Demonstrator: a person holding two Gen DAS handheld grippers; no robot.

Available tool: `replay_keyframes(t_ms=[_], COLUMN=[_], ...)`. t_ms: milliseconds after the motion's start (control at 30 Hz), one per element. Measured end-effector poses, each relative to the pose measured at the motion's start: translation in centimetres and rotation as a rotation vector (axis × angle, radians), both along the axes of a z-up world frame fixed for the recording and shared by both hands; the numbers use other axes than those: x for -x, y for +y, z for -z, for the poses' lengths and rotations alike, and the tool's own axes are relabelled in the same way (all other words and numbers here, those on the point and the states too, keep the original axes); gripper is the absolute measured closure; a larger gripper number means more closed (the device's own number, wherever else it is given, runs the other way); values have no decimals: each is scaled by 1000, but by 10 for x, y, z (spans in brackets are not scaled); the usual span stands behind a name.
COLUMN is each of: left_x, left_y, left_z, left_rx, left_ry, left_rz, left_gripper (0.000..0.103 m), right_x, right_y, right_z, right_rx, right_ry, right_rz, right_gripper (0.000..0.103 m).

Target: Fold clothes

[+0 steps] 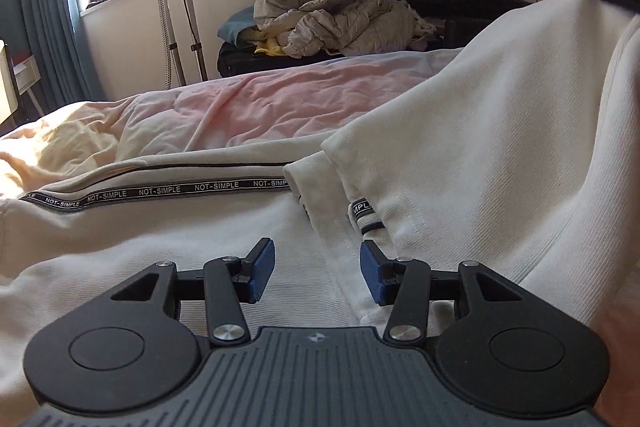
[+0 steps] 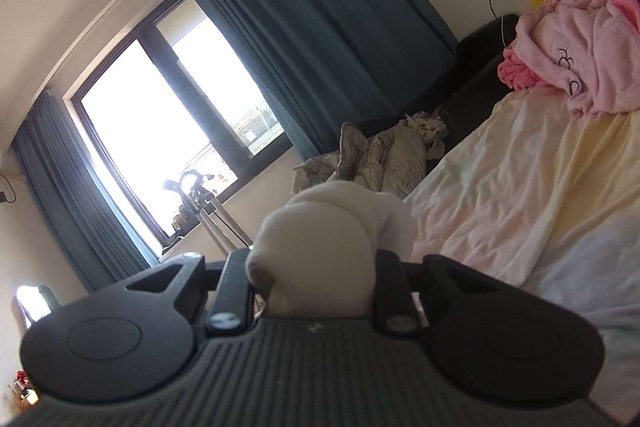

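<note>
While the left gripper (image 1: 318,273) hovers w/ jaws apart, nothing between them, just over the white garment (image 1: 248,235) spread on the bed (image 1: 240,107), the right gripper (image 2: 316,267) is clamped on a bunched white fold (image 2: 320,251) of it, lifted off the bed.

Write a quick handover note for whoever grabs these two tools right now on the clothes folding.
Left tool: open, empty, over the white garment near its sleeve cuff.
Right tool: shut on a bunch of the same white fabric, lifted off the bed.
Done: one side raised.
Left: lay it over, finish the fold. Pink robe waits by the headboard.
</note>
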State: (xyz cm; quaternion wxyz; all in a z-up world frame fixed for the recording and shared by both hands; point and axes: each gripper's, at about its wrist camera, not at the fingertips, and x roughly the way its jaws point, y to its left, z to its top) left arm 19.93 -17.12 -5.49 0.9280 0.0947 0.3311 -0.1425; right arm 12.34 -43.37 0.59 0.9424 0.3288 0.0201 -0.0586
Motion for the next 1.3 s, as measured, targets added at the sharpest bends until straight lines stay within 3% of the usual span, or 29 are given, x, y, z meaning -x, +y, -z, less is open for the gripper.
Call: replay_keyframes(t_ms=[167, 233, 333, 500, 633, 767, 933, 1100, 1200, 1300], left_x=[24, 33, 42, 62, 73, 75, 80, 83, 86, 83], left_y=[56, 80, 116, 156, 209, 261, 311, 353, 371, 384], left_z=[-30, -45, -66, -95, -120, -129, -130, -128, -121, -111], left_rx=[-74, -65, 33, 119, 270, 419, 485, 561, 563, 602], left_ry=[-46, -69, -58, -153, -231, -262, -288, -290, -302, -268], left_rz=[-33, -85, -154, -206, -261, -362, -438, -497, -532, -559], left_gripper=[51, 51, 50, 48, 40, 40, 40, 40, 40, 37], right_x=[-6, -8, -10, -13, -23, -38, -49, -57, -61, -62], right_y=[34, 52, 81, 134, 185, 254, 359, 448, 478, 478], right_z=[-11, -18, -28, -44, -52, -50, -24, 42, 82, 83], right_rx=[121, 189, 277, 386, 507, 620, 811, 913, 983, 975], right_ry=[1, 3, 4, 22, 36, 41, 45, 168, 247, 243], right_rz=[-16, -23, -37, -33, -28, -65, -203, -404, -448, -442], right_gripper=[80, 80, 80, 80, 80, 80, 80, 80, 79, 75])
